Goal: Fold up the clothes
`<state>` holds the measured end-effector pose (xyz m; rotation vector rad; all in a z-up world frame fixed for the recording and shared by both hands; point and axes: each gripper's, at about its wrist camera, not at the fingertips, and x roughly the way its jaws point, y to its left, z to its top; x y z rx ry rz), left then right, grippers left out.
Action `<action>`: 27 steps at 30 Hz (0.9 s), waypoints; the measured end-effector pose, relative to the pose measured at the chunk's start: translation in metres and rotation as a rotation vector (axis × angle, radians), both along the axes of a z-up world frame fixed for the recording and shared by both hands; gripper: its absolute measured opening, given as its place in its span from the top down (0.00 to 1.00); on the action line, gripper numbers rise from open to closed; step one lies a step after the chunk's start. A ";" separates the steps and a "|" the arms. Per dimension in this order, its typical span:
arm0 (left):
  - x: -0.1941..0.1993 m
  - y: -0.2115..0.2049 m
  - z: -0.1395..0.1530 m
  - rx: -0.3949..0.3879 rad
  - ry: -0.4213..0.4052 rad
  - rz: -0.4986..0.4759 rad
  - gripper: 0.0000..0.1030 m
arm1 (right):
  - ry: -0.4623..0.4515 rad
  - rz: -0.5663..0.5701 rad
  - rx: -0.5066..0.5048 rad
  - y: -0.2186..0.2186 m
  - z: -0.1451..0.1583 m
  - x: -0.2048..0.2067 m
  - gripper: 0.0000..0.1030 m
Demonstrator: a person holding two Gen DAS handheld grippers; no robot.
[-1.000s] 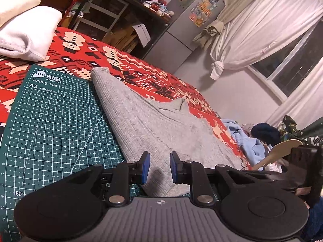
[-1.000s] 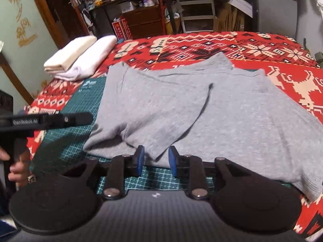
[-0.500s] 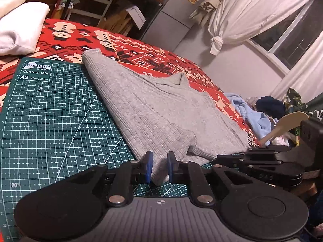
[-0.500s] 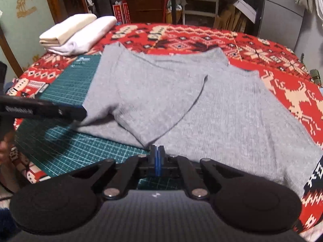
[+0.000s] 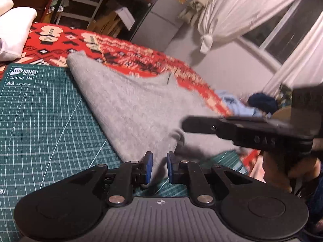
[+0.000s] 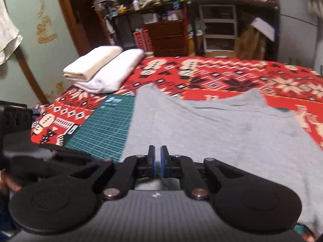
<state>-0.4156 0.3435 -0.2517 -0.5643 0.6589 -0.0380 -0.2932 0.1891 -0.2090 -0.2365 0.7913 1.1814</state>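
Left gripper (image 5: 159,168) low over the near edge of the green cutting mat (image 5: 44,125), jaws parted with a moderate gap, a point of the grey t-shirt (image 5: 133,113) lying between the blue pads (image 5: 149,167) — contact with the fabric unclear, not clamped. Grey t-shirt spread across the mat and onto the red patterned blanket (image 5: 113,46), its left edge running diagonally over the mat grid. Folded white cloth (image 5: 14,34) at far left on the blanket. Further right, right gripper (image 5: 238,129) seen side-on and blurred, just above the shirt's near corner. Light blue garment (image 5: 236,106) and a dark blue bundle (image 5: 262,100) beyond the blanket edge; white curtain (image 5: 238,8) tied in a knot by the window.

Right wrist view, left to right: left gripper (image 6: 38,157) dark and blurred at the left edge, some grey fabric by its tip. Stack of folded white and cream cloths (image 6: 105,70) on the blanket (image 6: 222,76), cutting mat (image 6: 107,127) partly covered by the shirt (image 6: 222,137). Right gripper (image 6: 158,161) nearly closed, only a thin slit between the pads — a bit of pale fabric visible below them, grip on the shirt cannot be confirmed. Shirt broad and mostly flat, neckline away from the camera, mild wrinkles. Cluttered shelves (image 6: 218,26) at the back.
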 end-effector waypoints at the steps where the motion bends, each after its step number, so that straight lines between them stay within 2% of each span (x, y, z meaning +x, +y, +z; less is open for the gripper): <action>1: -0.001 0.000 -0.001 -0.002 0.002 0.000 0.88 | 0.002 0.005 -0.016 0.003 -0.006 -0.001 0.92; 4: -0.002 0.002 -0.003 -0.017 0.005 0.000 0.88 | -0.005 0.011 -0.069 0.006 -0.023 -0.005 0.93; 6: -0.003 0.003 -0.004 -0.032 0.007 -0.001 0.88 | -0.014 0.020 -0.061 -0.004 -0.027 -0.008 0.98; 12: -0.006 0.007 -0.005 -0.073 0.009 0.001 0.88 | 0.030 0.022 -0.070 -0.022 -0.030 -0.010 0.96; 14: -0.008 0.009 -0.003 -0.089 -0.002 0.011 0.88 | 0.043 0.016 -0.047 -0.025 -0.026 -0.009 0.91; 18: -0.011 0.017 0.004 -0.101 -0.037 0.077 0.88 | 0.034 0.006 -0.013 -0.021 -0.011 -0.005 0.91; 22: -0.003 0.036 0.016 -0.123 -0.074 0.136 0.88 | 0.009 0.000 -0.012 0.002 0.003 0.003 0.91; 27: 0.031 0.071 0.036 -0.002 -0.087 0.123 0.88 | 0.002 -0.020 -0.004 0.040 0.012 0.015 0.91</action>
